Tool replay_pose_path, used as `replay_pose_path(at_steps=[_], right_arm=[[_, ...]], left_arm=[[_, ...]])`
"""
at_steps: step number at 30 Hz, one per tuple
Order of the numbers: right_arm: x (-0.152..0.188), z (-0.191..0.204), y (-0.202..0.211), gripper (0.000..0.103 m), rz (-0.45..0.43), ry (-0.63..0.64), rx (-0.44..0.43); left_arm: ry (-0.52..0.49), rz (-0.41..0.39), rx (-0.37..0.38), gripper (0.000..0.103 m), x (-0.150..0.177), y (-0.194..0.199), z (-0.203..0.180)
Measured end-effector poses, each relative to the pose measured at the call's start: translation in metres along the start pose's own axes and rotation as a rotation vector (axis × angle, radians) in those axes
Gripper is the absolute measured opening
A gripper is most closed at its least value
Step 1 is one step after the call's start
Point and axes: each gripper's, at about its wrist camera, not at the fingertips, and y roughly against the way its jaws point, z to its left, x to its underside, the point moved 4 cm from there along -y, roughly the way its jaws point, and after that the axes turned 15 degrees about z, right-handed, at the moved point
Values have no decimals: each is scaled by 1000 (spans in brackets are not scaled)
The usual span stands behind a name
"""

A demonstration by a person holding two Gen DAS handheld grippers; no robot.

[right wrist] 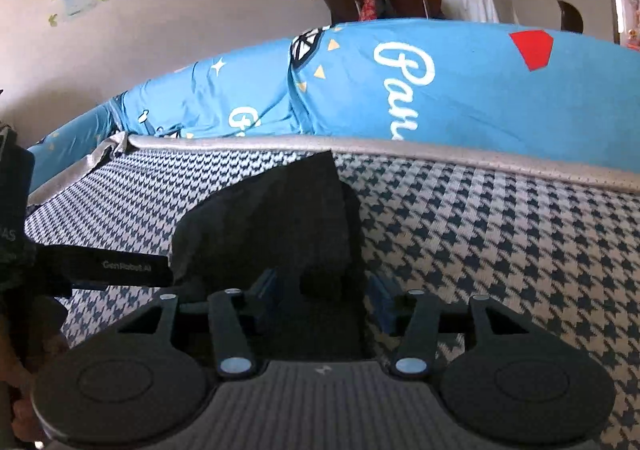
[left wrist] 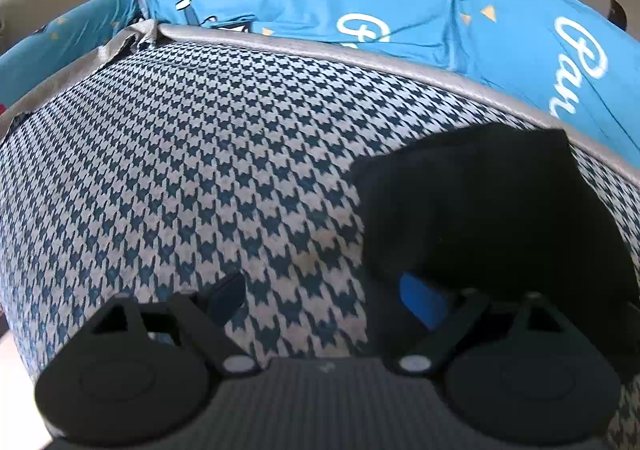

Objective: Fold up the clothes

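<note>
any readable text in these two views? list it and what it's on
"GenRobot.AI": on the black body of the left gripper, seen from the right wrist view.
"Par": white script, cut off, on the blue bedding.
"AS": letters on a dark object at the left edge, partly cut off.
White script on the bedding further left: folded, not readable.

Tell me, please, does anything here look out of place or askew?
One thing: the grey trim at the far left corner of the houndstooth mat is crumpled and lifted, not flat like the rest. The black garment lies in a compact bundle, nothing spilled or damaged.
</note>
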Motion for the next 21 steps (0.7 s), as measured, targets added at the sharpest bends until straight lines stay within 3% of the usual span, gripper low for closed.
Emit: replay_pose_path(at_steps=[7,12,18,21], right_arm=[[10,1,-2,52,45,4,37],[15,-5,-7,52,84,-14,67],[19,-6,-16,58,111,-29,87],[20,-4,-17,60,117,-22,102]], left_arm=[[-9,34,38,90,20,12,-3],[-35,36,31,90,36,17,-5],[-56,68,13,99,59,8,-11],[-75,37,-16,101,63,8,-14]])
